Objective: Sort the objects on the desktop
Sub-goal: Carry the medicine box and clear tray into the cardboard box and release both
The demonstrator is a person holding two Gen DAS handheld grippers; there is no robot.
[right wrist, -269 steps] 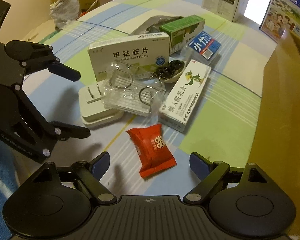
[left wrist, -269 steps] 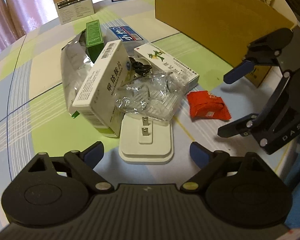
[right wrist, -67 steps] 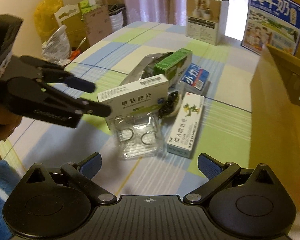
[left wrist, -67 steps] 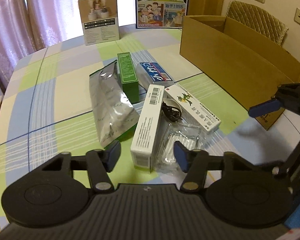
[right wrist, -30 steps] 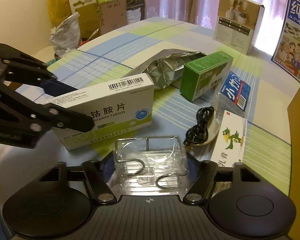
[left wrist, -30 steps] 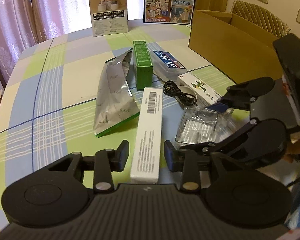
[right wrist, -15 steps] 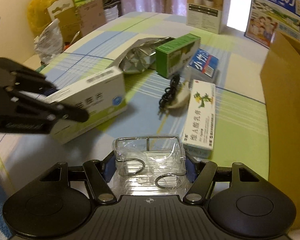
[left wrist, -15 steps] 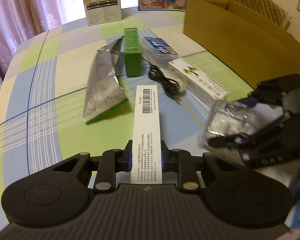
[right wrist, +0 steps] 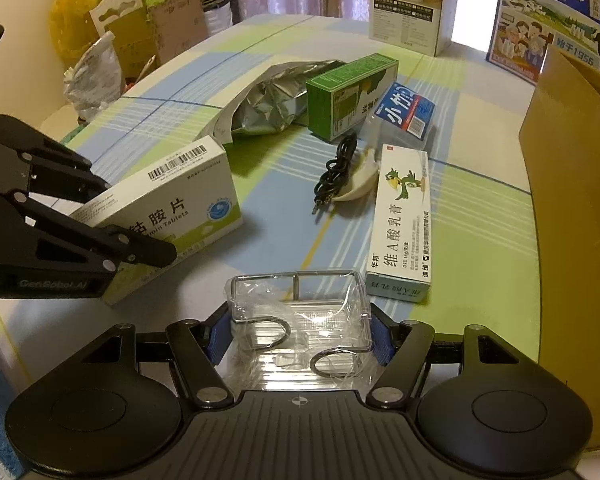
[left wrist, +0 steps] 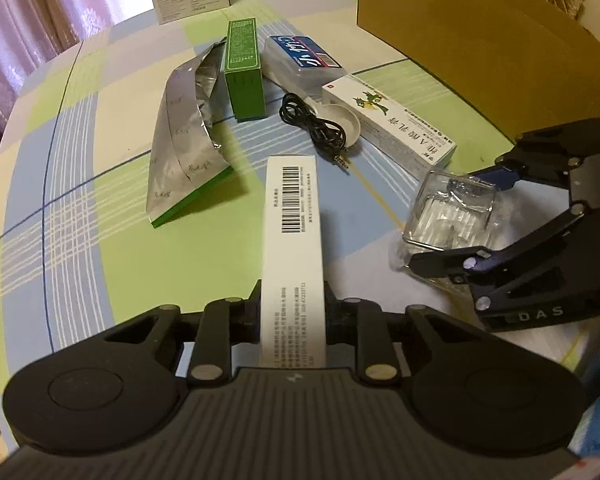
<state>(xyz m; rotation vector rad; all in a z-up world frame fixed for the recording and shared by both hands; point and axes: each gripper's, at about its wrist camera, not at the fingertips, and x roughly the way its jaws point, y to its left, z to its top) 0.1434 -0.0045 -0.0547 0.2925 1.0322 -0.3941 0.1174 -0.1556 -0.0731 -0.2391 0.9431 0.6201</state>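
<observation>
My left gripper is shut on a white tablet box, barcode side up; from the right wrist view the same tablet box sits between the left gripper's fingers. My right gripper is shut on a clear plastic packet of metal hooks, also seen at the right as the packet in the left wrist view. On the checked tablecloth lie a white ointment box, a black cable on a white dish, a green box, a silver foil bag and a blue-labelled pack.
A large open cardboard box stands at the right, its wall close beside my right gripper. A product box and a milk carton poster stand at the table's far edge. Bags and cartons sit beyond the left edge.
Both grippers have drawn back a little with their loads. The tablet box and the hook packet stay held; the other items lie where they were.
</observation>
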